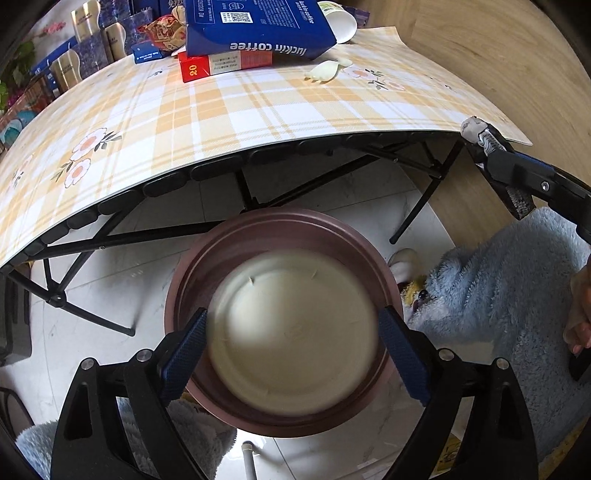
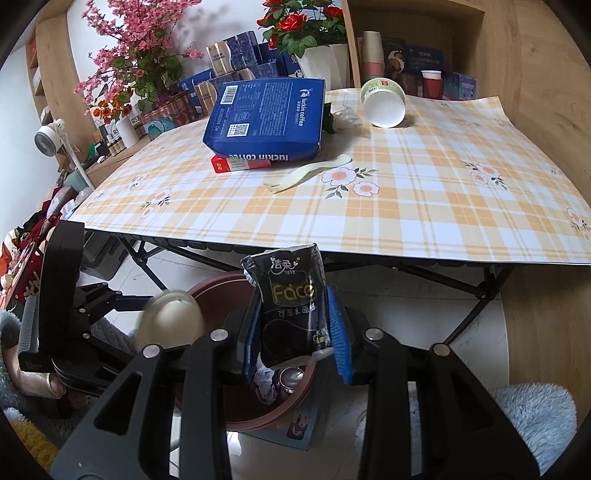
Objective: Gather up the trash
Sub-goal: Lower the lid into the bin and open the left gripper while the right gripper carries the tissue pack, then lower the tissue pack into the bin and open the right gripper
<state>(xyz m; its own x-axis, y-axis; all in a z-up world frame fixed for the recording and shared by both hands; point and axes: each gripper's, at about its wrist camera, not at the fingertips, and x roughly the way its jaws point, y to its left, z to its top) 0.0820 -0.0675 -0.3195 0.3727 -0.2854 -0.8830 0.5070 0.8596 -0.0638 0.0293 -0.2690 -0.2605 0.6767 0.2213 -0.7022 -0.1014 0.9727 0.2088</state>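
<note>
A: What is under you right now?

B: A white tiled floor [image 1: 110,295], with a brown round bin [image 1: 236,240] standing on it just past the desk's near edge. The desk [image 2: 406,206] is a folding one on black legs, covered with a yellow and white plaid cloth printed with flowers.

A: And your claws?

B: My left claw [image 1: 291,332] is closed on a pale round lid or bowl [image 1: 291,332], blurred, held right over the bin's mouth. My right claw [image 2: 295,325] is partly closed on a black tissue packet [image 2: 291,295], pinched upright between the blue pads, above the bin's rim [image 2: 221,280]. Crumpled bits lie inside the bin.

A: What is left on the desk?

B: A blue coffee box [image 2: 266,118] resting on a red box [image 2: 229,164], a pale plastic fork [image 2: 306,173] just beside them, and a paper bowl tipped on its side [image 2: 384,101] near the far edge.

A: The room?

B: Wooden shelving along the wall, pink blossoms [image 2: 122,55] and red roses [image 2: 295,22] in pots, a small white fan [image 2: 48,138] to the left, and fluffy blue fabric [image 1: 498,288] by the bin.
</note>
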